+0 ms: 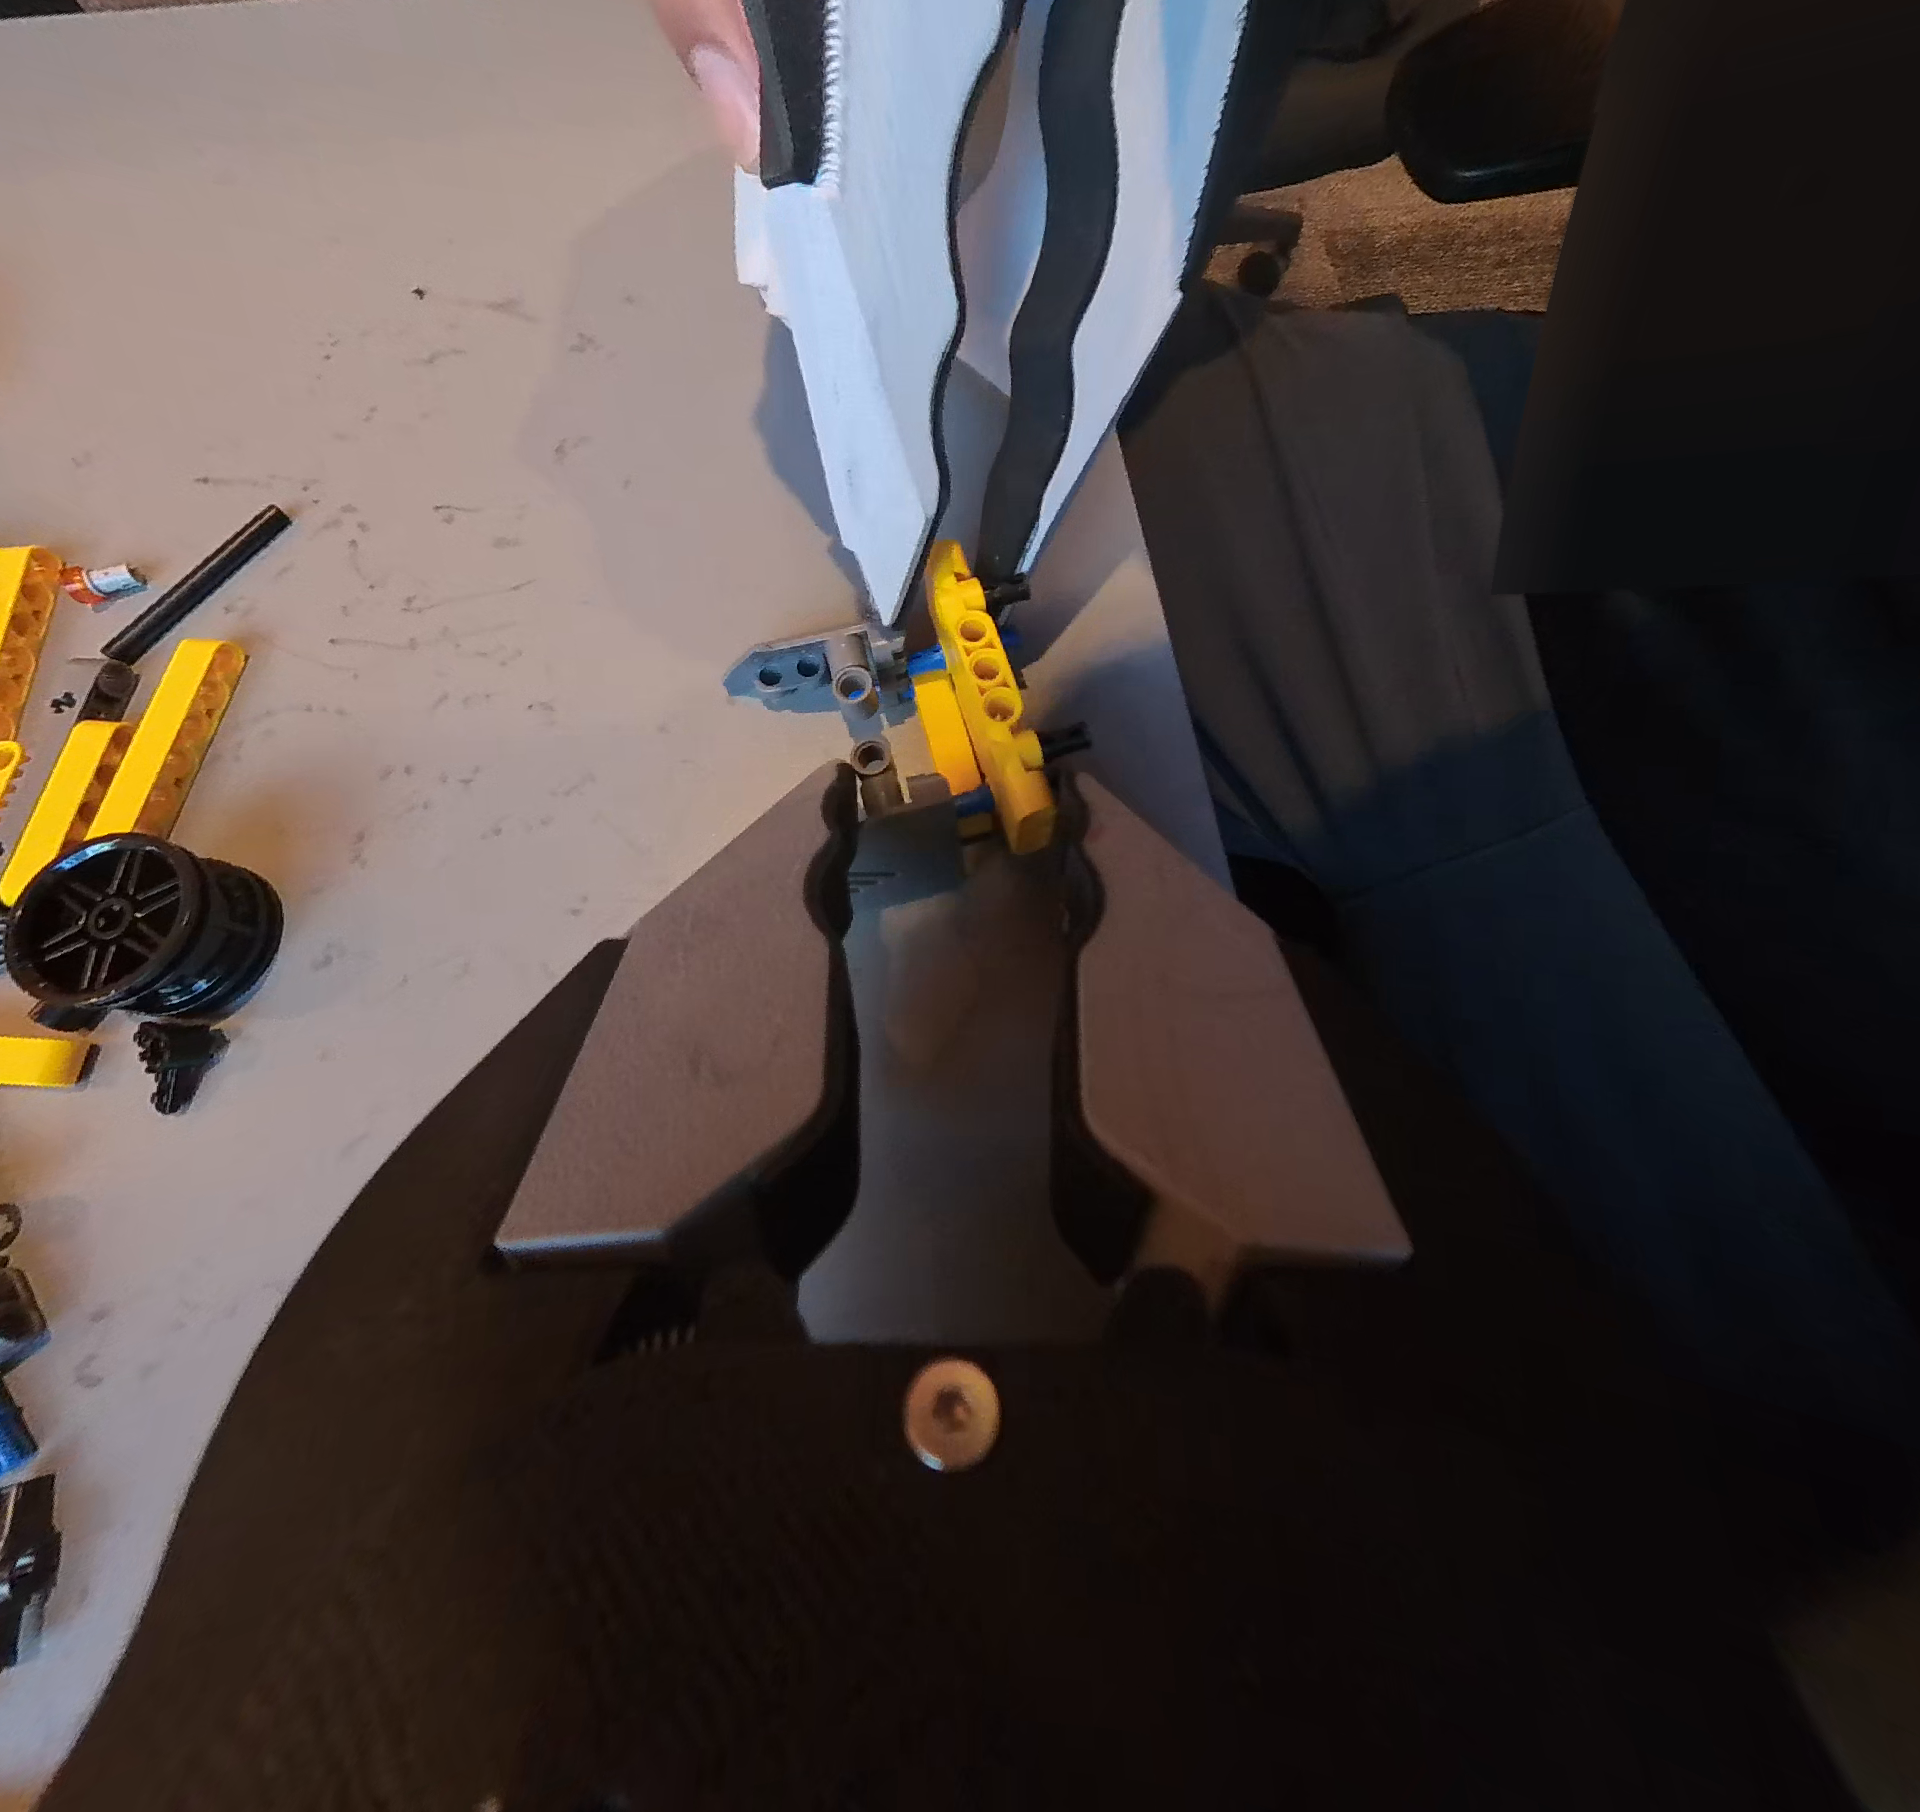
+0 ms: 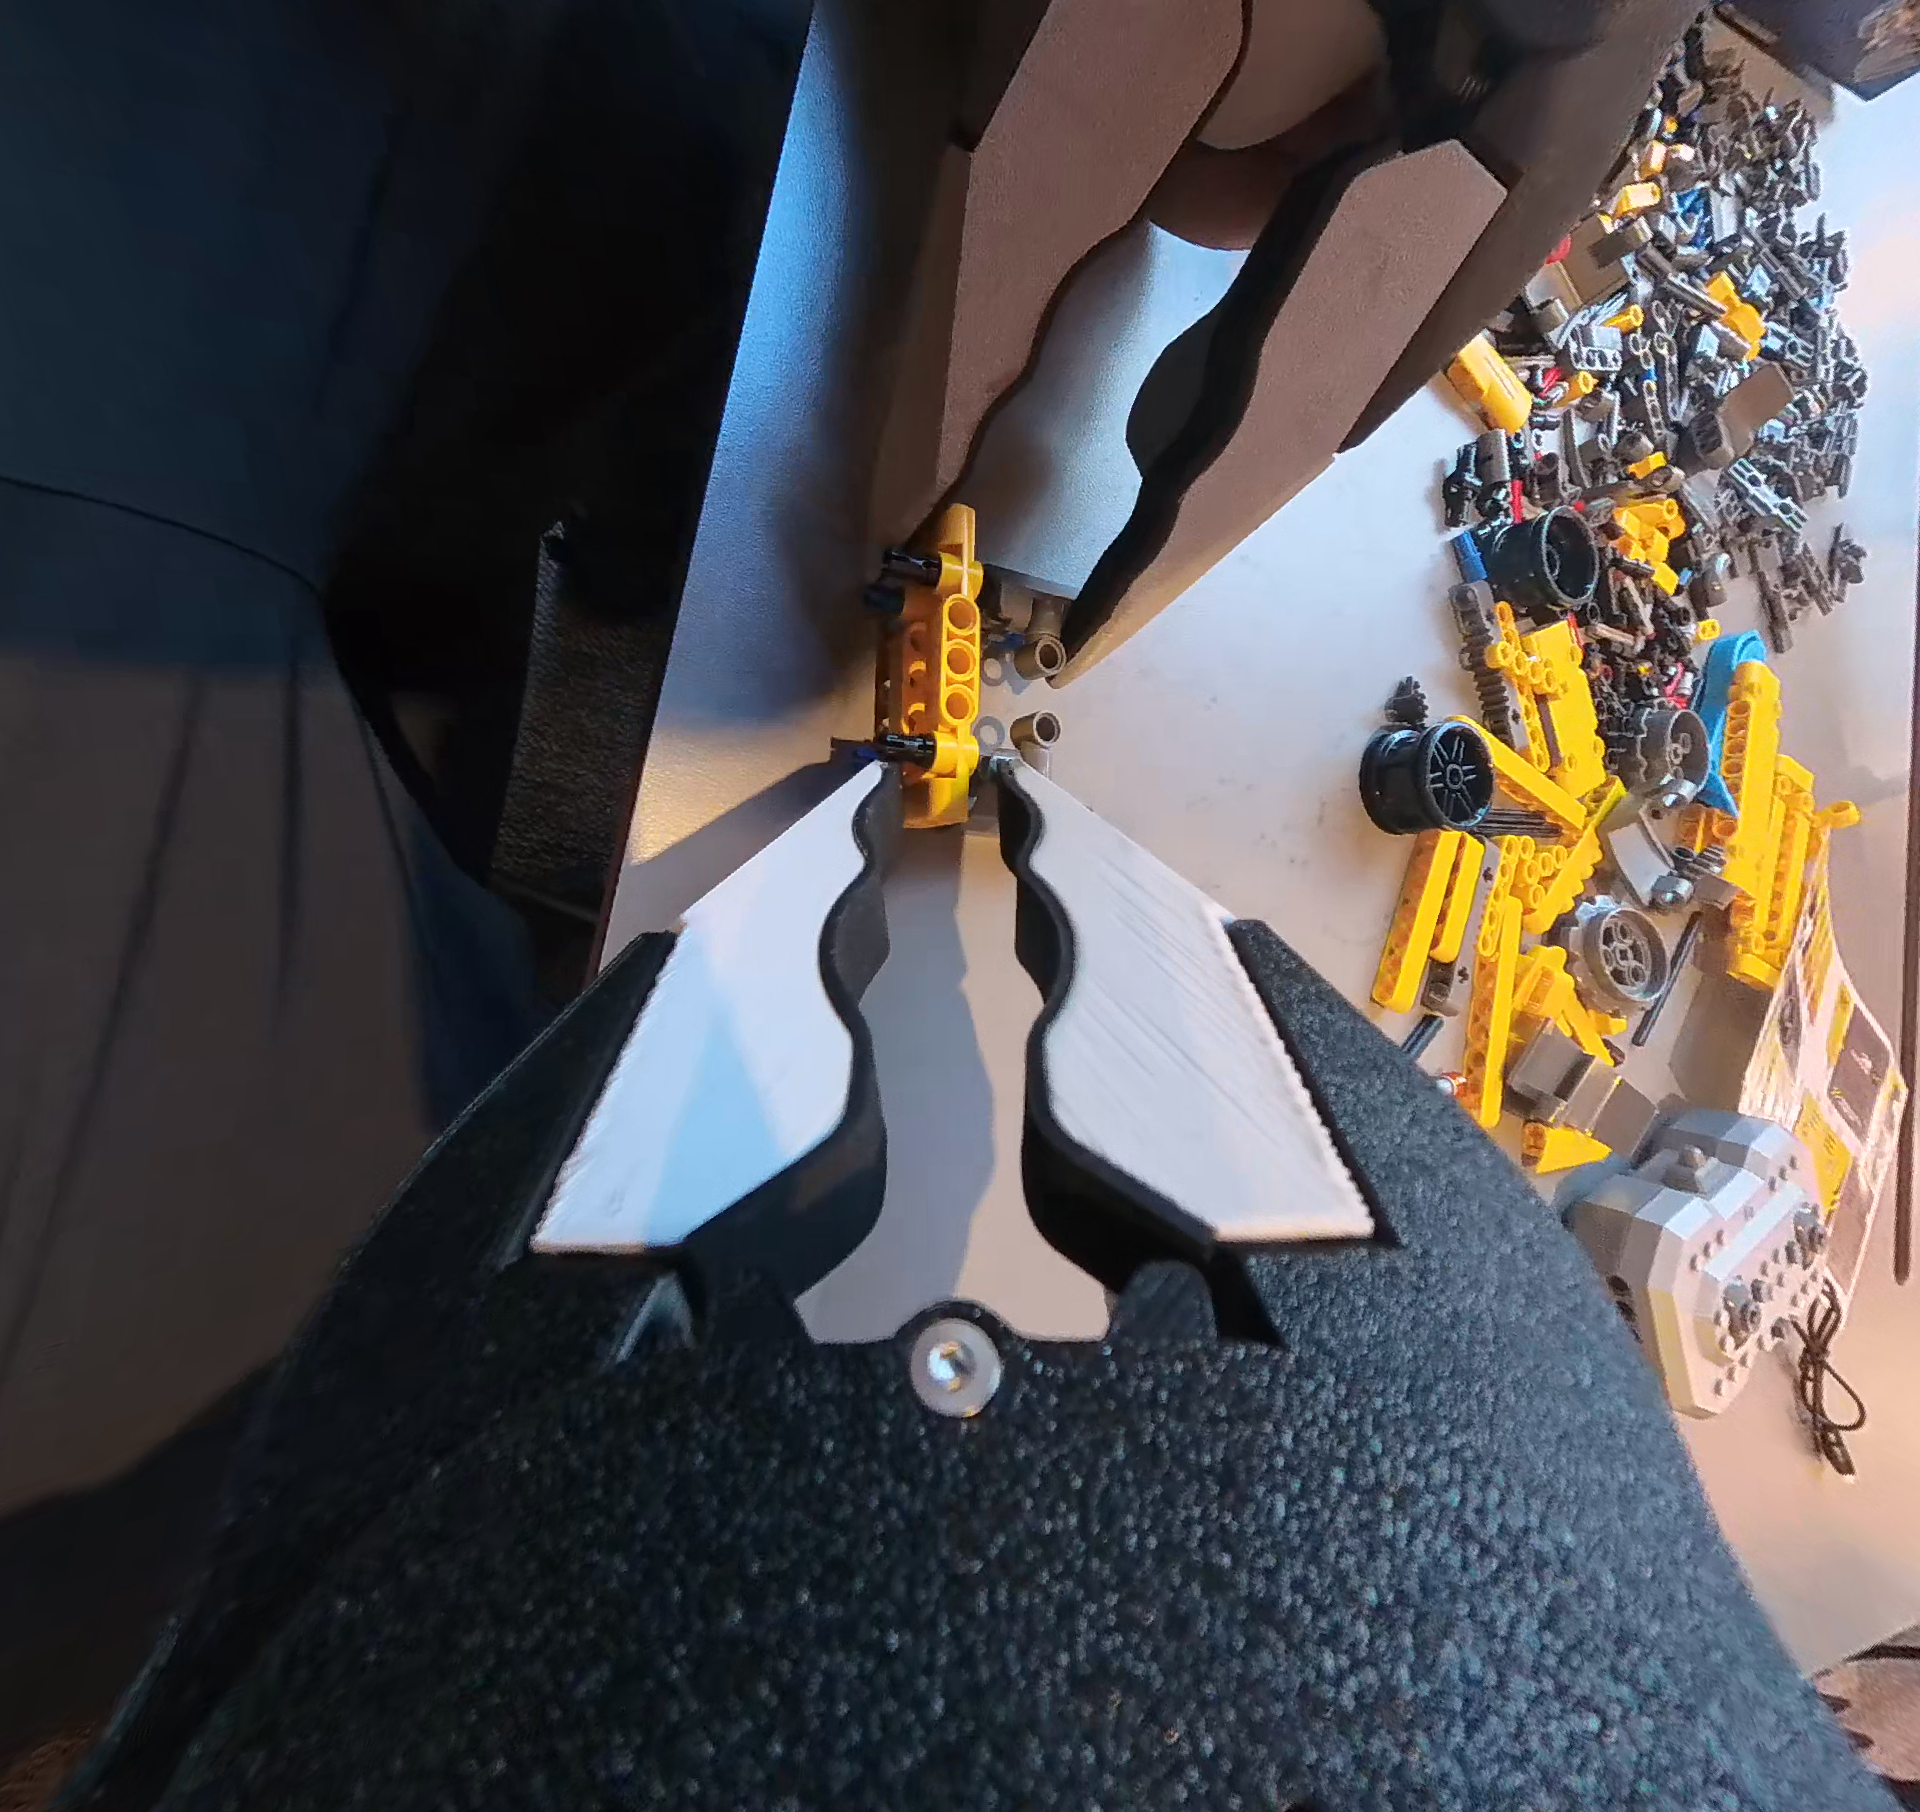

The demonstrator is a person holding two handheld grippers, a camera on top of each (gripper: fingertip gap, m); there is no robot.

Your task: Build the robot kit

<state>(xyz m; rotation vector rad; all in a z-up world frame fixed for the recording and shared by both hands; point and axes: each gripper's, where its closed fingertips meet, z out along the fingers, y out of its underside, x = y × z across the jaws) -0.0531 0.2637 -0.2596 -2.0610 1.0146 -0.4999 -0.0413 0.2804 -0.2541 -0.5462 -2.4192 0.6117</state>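
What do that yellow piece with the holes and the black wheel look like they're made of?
Yellow holed beam: apparently hard moulded plastic, glossy, with crisp round holes, held between both tools. Black wheel: likely the same rigid plastic, with sheen on its spokes; any rubber can't be told.

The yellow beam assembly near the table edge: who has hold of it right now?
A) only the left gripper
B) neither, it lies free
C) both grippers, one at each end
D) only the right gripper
C: the yellow beam assembly sits between the left gripper at one end and the right gripper at the other.
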